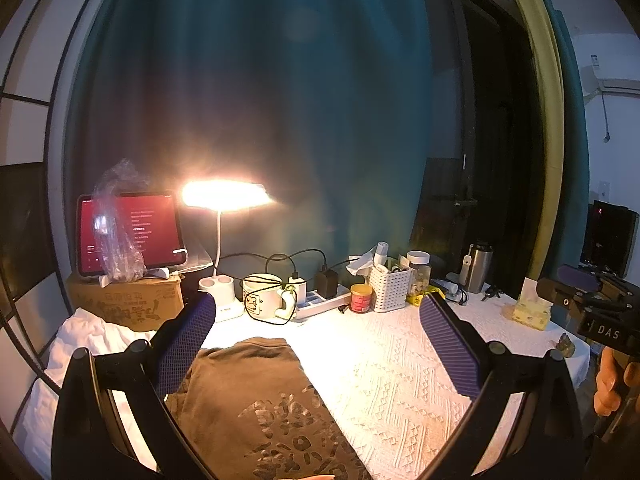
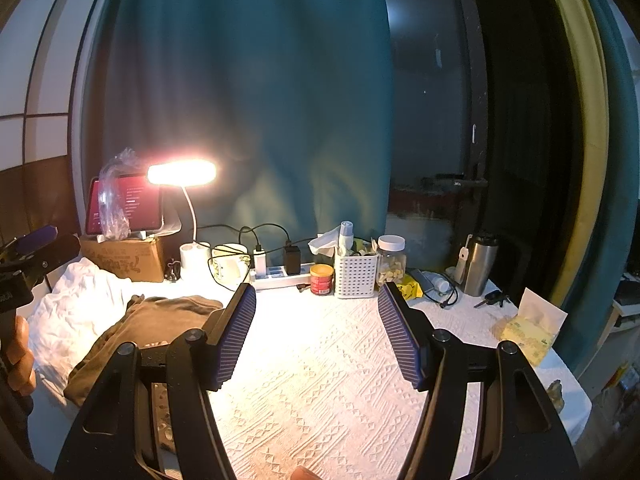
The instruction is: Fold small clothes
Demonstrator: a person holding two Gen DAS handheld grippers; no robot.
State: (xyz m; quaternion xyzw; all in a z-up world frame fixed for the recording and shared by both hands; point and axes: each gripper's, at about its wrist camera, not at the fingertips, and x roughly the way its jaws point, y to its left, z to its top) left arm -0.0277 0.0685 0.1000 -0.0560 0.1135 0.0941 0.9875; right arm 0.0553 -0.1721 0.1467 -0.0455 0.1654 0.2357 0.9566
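STATE: left gripper [image 1: 316, 320] and right gripper [image 2: 316, 320] both wide open, holding nothing | ITEM: brown shirt [image 1: 256, 404] flat on white tablecloth [image 1: 400, 380], nearest left gripper | RISK: could snag tablecloth with shirt; could drag mug [image 1: 262, 296] cable.

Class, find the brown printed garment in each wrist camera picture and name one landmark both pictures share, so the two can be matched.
Left wrist view: the brown garment lies bottom centre-left on the white textured cloth, its print facing up.
Right wrist view: the brown garment lies at the left, beside the left finger, seen edge-on.
Shared landmark: the lit desk lamp at the back left of the table.
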